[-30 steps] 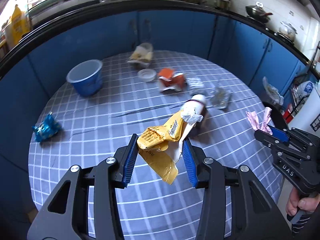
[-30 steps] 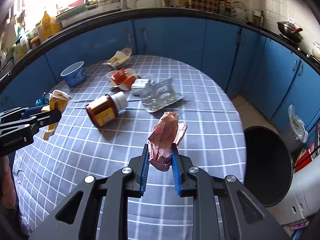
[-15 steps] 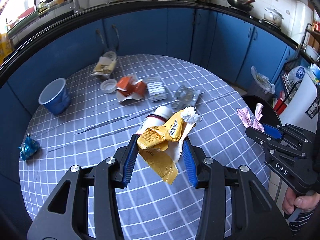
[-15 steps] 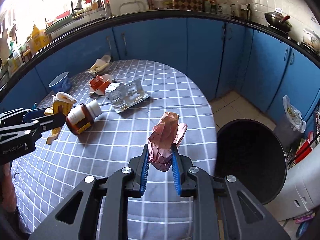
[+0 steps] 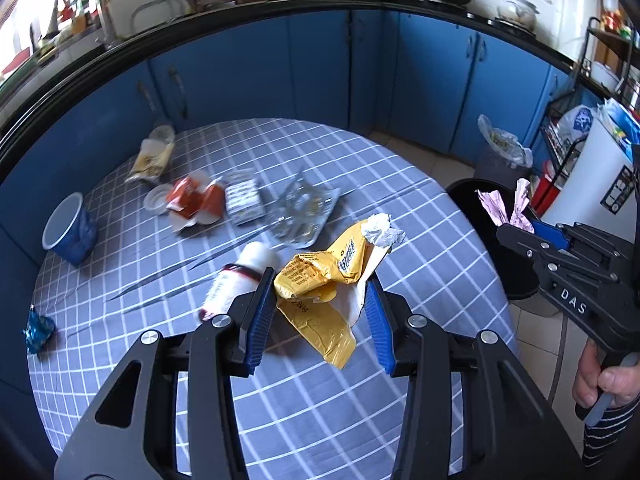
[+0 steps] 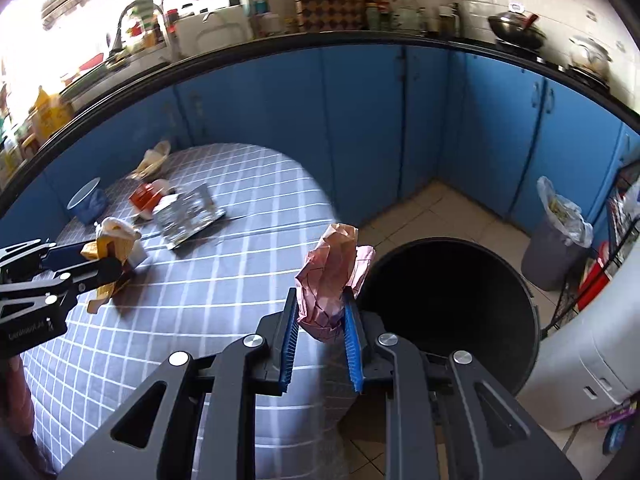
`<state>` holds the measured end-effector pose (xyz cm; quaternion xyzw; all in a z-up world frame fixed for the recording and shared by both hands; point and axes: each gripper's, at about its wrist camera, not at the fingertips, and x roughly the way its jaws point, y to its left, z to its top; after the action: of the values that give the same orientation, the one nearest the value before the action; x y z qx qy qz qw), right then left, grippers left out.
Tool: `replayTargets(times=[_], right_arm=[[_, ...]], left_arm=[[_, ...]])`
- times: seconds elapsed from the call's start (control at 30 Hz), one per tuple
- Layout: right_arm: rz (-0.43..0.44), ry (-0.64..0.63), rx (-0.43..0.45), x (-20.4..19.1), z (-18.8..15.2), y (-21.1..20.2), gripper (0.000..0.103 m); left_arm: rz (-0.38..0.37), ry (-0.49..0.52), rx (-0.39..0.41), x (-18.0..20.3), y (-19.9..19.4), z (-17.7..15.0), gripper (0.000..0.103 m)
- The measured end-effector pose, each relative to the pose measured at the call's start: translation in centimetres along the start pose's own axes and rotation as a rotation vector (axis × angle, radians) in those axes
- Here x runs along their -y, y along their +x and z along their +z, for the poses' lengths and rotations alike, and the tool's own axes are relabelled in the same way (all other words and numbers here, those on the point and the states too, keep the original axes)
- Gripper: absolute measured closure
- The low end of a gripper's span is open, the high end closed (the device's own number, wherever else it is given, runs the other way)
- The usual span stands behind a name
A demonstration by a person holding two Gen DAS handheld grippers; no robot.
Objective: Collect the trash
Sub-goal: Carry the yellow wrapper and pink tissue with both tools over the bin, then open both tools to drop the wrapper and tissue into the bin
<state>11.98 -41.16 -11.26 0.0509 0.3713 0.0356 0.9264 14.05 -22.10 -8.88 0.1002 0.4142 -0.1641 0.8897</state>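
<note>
So both sets of tongs are loaded up right now. The left gripper (image 5: 320, 300) has its blue pads clamped on a crumpled yellow wrapper (image 5: 320, 288), which sticks up and out past the tips with a bit of white torn paper at the top, and a yellow flap hangs down below the pads. The right gripper (image 6: 320, 312) is squeezed tight on a scrunched pink wrapper (image 6: 330, 280), most of it poking up above the pads.

Just past the left tongs' tips, a white-capped bottle (image 5: 240, 276) lies on its side on the checked tablecloth (image 5: 280, 392). Further out from there sit a silvery blister sheet (image 5: 302, 214), a small box (image 5: 244, 200) and an orange-and-white torn carton (image 5: 192, 200) with a little white lid just beside it. Off to the left of the tongs there's a blue cup (image 5: 70, 232), and a blue foil wrapper (image 5: 38, 328) near the table's near-left edge. At the far end lies another crushed pale wrapper (image 5: 154, 156).

From the right wrist view, a black bin (image 6: 448, 300) stands on the tiled floor right ahead and slightly right of the pink wad, just beside the table edge. A second grey bin with a plastic liner (image 6: 560, 236) sits further right, well apart, against the blue cabinets (image 6: 360, 120).
</note>
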Motion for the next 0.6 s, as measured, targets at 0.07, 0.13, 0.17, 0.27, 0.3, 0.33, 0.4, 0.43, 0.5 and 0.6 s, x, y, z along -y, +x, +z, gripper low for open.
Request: replayTargets(times=[0.07, 0.13, 0.17, 0.27, 0.3, 0.33, 0.4, 0.43, 0.5, 0.6], right_arm=[[-0.011, 0.011, 0.003, 0.8, 0.0, -0.1, 0.082], [-0.018, 0.018, 0.007, 1.6, -0.1, -0.3, 0.082], [-0.02, 0.021, 0.008, 1.9, -0.1, -0.3, 0.082], [-0.036, 0.031, 0.009, 3.1, -0.1, -0.4, 0.082], [-0.038, 0.038, 0.009, 3.6, -0.2, -0.3, 0.082], [-0.039, 0.047, 0.007, 4.1, -0.2, -0.3, 0.082], [-0.043, 0.057, 0.002, 4.9, -0.4, -0.1, 0.082], [-0.044, 0.061, 0.0, 5.2, -0.4, 0.0, 0.082], [-0.041, 0.075, -0.002, 6.0, -0.6, 0.2, 0.08], [-0.042, 0.087, 0.006, 6.9, -0.8, 0.3, 0.08]], left_arm=[[-0.007, 0.016, 0.001, 0.9, 0.2, 0.3, 0.059], [-0.017, 0.034, -0.001, 1.9, 0.6, 0.8, 0.059], [-0.02, 0.039, -0.002, 2.3, 0.8, 1.0, 0.059], [-0.035, 0.059, -0.004, 3.6, 1.5, 1.7, 0.059], [-0.038, 0.067, -0.004, 4.1, 1.7, 1.9, 0.059], [-0.044, 0.074, -0.006, 4.6, 2.1, 2.2, 0.059], [-0.056, 0.083, -0.011, 5.5, 2.6, 2.6, 0.059], [-0.058, 0.091, -0.01, 6.0, 2.9, 2.9, 0.059], [-0.064, 0.105, -0.007, 6.8, 3.2, 3.3, 0.058], [-0.073, 0.127, 0.004, 7.9, 3.9, 4.2, 0.058]])
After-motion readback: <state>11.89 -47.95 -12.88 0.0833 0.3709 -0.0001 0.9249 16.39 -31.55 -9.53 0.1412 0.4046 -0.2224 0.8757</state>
